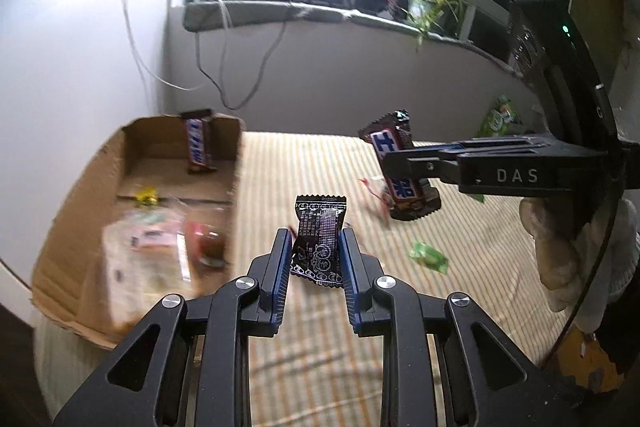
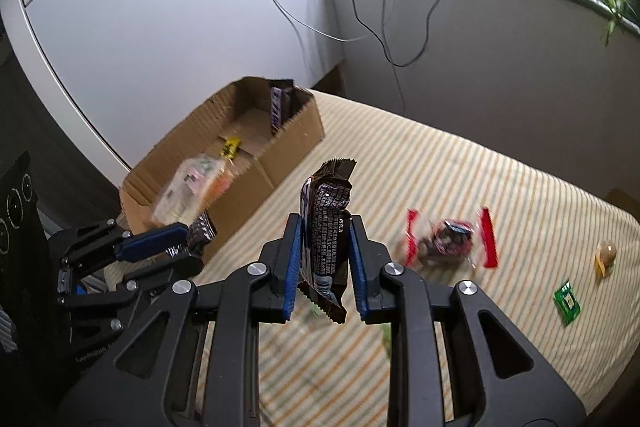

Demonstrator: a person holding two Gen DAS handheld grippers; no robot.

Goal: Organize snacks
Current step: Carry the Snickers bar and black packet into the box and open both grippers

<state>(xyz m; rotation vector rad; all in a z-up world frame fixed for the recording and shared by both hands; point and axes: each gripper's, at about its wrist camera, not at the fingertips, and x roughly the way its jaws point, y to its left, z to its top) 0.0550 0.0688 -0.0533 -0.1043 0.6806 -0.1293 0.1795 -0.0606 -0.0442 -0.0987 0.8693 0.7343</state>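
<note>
Left hand-held gripper: blue-padded jaws clamped on a small black printed candy packet, held upright above the striped cloth surface.

Right hand-held gripper: jaws closed on a brown chocolate bar with a blue-and-white label, upright, clear of the cloth.

On the cloth, near to far: small green square sachet; red-ended clear sweet wrapper; pale round sweet.

Open brown cardboard box at the left edge: clear bagged snack and small yellow sweet inside; second brown chocolate bar leaning on the far wall.

Beyond: grey windowsill carrying a potted green plant.
</note>
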